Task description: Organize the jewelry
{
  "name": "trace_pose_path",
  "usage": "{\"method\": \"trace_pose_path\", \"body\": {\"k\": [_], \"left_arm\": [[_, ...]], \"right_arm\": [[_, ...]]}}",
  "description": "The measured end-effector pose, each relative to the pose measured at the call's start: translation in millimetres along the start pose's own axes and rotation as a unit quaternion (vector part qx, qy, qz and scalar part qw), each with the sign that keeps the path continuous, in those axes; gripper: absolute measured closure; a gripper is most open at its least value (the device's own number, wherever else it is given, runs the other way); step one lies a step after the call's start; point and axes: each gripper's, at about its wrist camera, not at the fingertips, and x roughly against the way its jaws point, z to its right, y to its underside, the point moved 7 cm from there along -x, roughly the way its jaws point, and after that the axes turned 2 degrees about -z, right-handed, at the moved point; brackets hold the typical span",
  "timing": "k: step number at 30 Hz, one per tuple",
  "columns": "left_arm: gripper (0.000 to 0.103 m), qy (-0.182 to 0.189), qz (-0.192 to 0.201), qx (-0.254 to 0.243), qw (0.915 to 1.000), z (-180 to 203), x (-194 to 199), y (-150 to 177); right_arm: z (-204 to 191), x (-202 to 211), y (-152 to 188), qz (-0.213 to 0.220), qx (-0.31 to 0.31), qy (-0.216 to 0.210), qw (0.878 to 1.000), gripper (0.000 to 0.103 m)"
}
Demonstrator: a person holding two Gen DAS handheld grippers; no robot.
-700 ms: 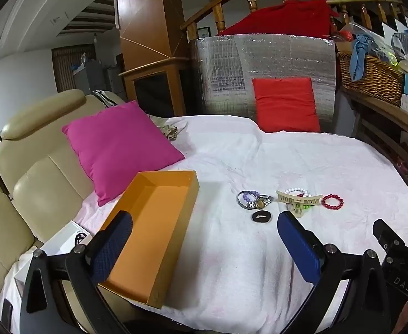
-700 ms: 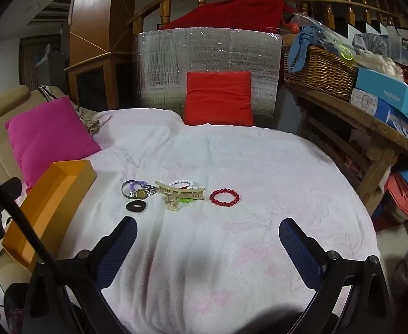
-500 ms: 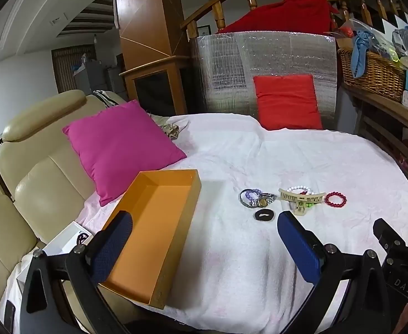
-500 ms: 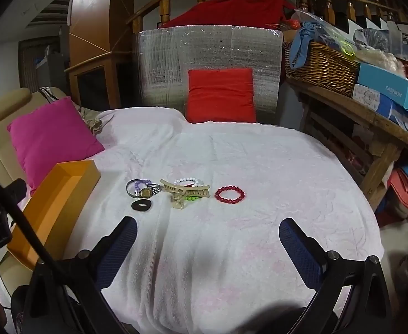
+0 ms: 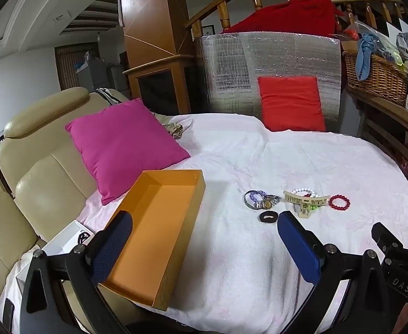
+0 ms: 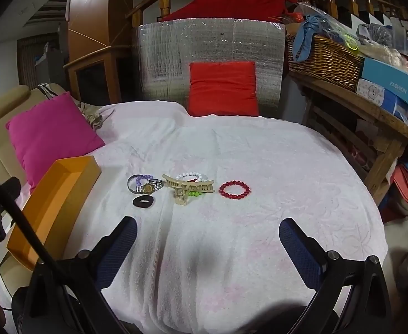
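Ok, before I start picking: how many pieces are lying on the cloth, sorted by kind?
Bead bracelets: 4 (red bracelet, white bracelet, green bracelet, purple bracelet)
Watch: 1
Hair clip: 1
Black hair tie: 1
Total: 7; the clip may hide more.

Dim indoor light, brightest on the white fleece bedspread [image 6: 259, 167]. A soft shadow lies at its near edge in the right wrist view. Fisheye bending curves the edges, with black corners. The pictures are sharp; the crinkled silver foil panel [image 5: 273, 64] glints faintly.
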Motion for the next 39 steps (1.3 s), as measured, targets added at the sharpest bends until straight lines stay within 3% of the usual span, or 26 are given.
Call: {"method": "trace_pose_path", "body": {"k": [39], "left_arm": [[0.000, 0.006, -0.006, -0.011, 0.9999, 5, -7, 4]], "right_arm": [[3, -12, 3, -0.010, -0.017, -0.001, 1.000, 0.000]]}}
